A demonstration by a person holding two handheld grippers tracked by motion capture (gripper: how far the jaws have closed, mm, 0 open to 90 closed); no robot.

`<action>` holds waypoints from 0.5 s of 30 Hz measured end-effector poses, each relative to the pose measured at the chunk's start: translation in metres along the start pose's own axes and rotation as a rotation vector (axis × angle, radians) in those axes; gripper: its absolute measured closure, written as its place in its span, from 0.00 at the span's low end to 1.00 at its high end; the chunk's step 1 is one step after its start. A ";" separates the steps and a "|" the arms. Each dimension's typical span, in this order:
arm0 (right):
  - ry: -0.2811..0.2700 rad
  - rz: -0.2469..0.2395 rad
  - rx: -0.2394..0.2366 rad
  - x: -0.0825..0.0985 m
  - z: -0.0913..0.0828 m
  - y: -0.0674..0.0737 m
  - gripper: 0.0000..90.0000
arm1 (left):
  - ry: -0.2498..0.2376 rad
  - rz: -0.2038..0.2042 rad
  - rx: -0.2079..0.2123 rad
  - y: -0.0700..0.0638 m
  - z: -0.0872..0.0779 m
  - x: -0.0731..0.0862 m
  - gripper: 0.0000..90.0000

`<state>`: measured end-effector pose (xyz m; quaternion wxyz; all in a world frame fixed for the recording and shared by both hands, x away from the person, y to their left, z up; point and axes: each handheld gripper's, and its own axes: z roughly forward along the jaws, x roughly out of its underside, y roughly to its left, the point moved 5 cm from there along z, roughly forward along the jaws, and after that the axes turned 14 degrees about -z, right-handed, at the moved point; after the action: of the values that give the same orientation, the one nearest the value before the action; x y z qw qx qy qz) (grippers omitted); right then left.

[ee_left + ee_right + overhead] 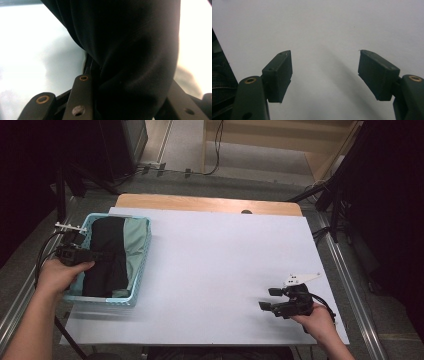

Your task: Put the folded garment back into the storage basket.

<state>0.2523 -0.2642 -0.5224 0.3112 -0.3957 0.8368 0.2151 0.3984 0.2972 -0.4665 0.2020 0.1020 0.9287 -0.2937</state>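
The tips of the left tongs [95, 255] are hidden in the black cloth [106, 260], which is gripped between the jaws and lies in the light blue basket [141, 265] at the left of the bench [220, 265]. The right tongs [325, 72] are held wide apart and empty over bare white surface. No writing can be read.

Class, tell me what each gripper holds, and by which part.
The left gripper pinches a bunched fold of the black cloth in the basket. The right gripper holds nothing.
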 end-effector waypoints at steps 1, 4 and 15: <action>-0.001 0.003 0.003 0.000 0.000 0.000 0.29 | 0.008 0.000 -0.012 0.001 0.001 0.001 0.75; 0.001 0.001 0.001 0.000 0.000 0.000 0.29 | 0.053 0.016 -0.063 0.002 0.006 0.005 0.74; 0.005 -0.002 -0.003 0.000 0.001 0.002 0.29 | -0.028 -0.007 -0.166 0.008 0.005 -0.003 0.39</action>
<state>0.2512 -0.2628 -0.5226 0.3089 -0.3977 0.8367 0.2150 0.4055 0.3000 -0.4729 0.2219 0.0774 0.9473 -0.2177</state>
